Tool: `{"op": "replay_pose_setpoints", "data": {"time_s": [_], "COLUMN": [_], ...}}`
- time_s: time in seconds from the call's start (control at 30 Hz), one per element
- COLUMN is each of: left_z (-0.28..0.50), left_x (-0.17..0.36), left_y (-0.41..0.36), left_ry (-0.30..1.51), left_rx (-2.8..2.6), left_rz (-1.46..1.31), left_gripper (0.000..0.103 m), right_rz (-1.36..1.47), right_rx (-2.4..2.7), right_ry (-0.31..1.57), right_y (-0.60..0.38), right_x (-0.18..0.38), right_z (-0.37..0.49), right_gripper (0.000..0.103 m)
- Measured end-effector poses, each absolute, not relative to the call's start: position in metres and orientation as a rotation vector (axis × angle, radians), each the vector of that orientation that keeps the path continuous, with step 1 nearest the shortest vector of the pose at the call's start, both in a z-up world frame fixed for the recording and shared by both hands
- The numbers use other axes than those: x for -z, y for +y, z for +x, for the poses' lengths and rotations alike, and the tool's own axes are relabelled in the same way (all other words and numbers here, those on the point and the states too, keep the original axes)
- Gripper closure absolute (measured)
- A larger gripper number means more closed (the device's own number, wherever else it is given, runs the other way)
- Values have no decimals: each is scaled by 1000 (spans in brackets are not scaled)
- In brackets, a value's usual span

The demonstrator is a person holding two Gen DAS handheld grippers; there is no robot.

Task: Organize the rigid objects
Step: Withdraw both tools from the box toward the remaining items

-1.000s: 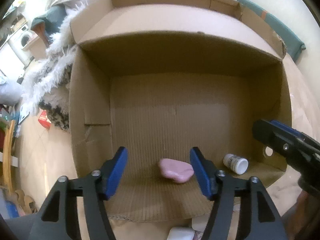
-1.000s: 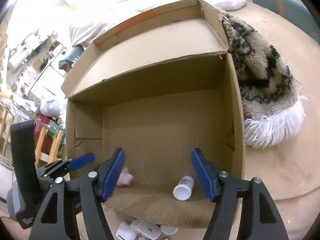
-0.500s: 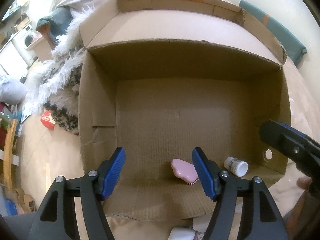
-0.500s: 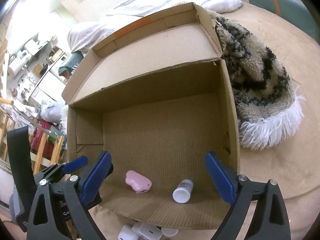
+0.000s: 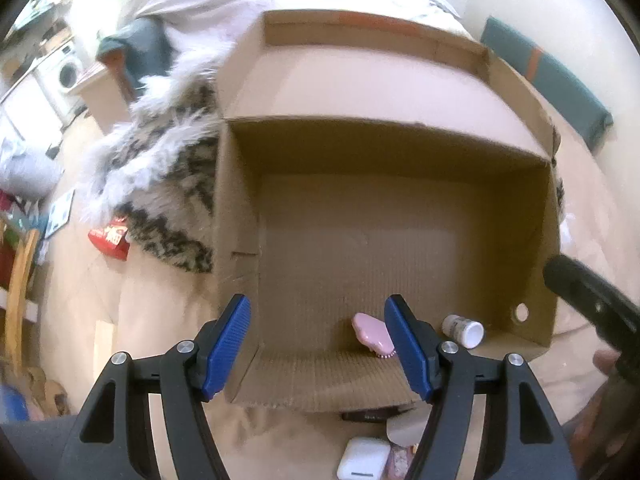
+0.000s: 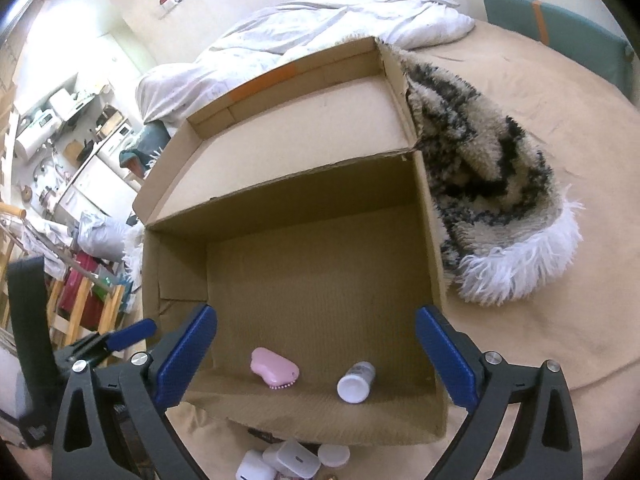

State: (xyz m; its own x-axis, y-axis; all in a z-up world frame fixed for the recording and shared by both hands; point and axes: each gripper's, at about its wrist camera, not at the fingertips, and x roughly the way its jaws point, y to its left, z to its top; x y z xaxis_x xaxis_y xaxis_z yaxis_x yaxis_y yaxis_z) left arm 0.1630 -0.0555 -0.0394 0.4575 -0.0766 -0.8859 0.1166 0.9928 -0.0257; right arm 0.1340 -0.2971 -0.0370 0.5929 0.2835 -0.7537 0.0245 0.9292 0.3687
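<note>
The big cardboard box (image 6: 316,264) took up most of both views, sitting open on the tan bedding (image 6: 560,168) with its flaps folded out. A shaggy black-and-cream throw (image 6: 488,184) with a white fringe was bunched right up against one side of it.

Inside the box, down by the near wall, were two things: a pink heart-shaped brush (image 6: 274,368) lying flat with its little bristles poking out along the edge, and a small white bottle (image 6: 356,382) on its side just beside it, not touching.

The left gripper (image 5: 318,350) hovered over the box's near edge with its blue jaws spread apart and nothing between them. The right gripper (image 6: 316,356) was the same deal, jaws even wider, empty, framing the brush and bottle from above.

Outside the box, by the near flap, a few white cases (image 6: 280,460) sat in a loose cluster on the bedding, plus a round white lid (image 6: 334,455).
</note>
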Motion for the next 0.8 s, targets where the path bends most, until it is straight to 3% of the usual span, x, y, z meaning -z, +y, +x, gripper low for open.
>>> {"op": "replay_pose_setpoints", "data": {"time_s": [0.5, 0.8], "left_z": [112, 90], "left_x": [31, 59], "left_y": [-24, -9], "left_ry": [1093, 1111], "left_rx": [76, 44], "left_rz": [1, -29], "left_gripper": [36, 36], "right_rz": [281, 270], "right_rx": [-159, -165], "right_ry": [855, 950], "right_y": [-291, -280], "right_x": [16, 36], "right_z": [71, 44], "right_gripper": [0, 0]}}
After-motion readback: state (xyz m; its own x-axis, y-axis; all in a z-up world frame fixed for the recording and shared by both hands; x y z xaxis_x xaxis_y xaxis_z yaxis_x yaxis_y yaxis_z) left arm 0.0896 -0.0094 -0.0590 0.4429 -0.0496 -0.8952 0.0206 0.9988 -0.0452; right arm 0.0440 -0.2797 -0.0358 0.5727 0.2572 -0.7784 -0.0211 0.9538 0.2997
